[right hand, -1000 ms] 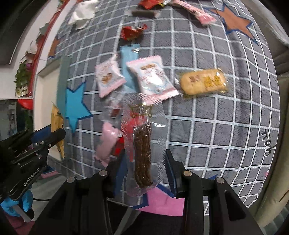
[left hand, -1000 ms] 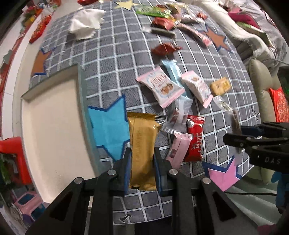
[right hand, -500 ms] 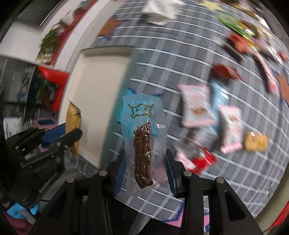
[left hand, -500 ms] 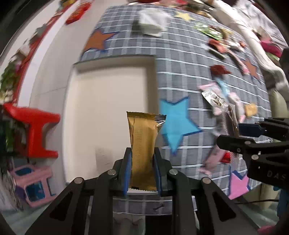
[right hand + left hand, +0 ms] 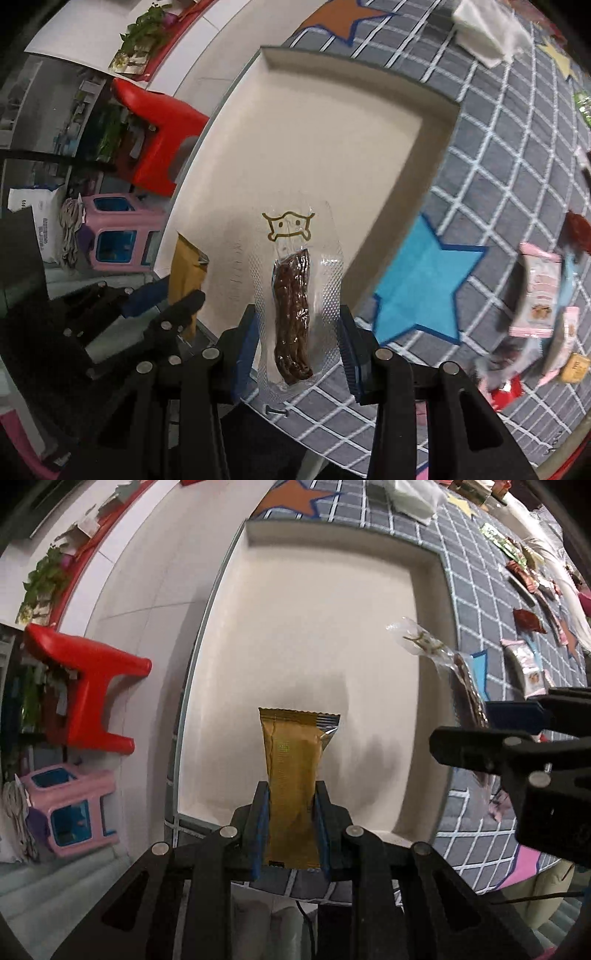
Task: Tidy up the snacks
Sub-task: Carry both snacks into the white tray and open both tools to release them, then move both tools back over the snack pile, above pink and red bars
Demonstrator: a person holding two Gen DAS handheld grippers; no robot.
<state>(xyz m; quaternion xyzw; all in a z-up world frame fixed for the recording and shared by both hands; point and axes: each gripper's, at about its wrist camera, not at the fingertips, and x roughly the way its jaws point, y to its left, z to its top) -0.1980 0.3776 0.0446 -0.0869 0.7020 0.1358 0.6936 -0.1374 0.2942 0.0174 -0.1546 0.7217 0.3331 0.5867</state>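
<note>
My left gripper (image 5: 291,827) is shut on a gold snack bar (image 5: 293,775), held upright over the near part of a shallow cream tray (image 5: 314,627). My right gripper (image 5: 299,343) is shut on a clear packet with a dark meat stick (image 5: 293,306) and holds it over the tray's near right part (image 5: 314,140). The right gripper also shows at the right of the left wrist view (image 5: 517,746), and the left gripper at the lower left of the right wrist view (image 5: 147,314). The tray holds nothing.
The tray lies on a grey checked cloth (image 5: 498,147) with a blue star (image 5: 421,288). Several snack packets (image 5: 543,288) lie to the right. A white tissue wad (image 5: 484,22) is at the far edge. A red stool (image 5: 88,686) and a pink stool (image 5: 70,808) stand on the floor at left.
Both grippers have swung left from the snack pile to above the cream tray, each still carrying its snack.
</note>
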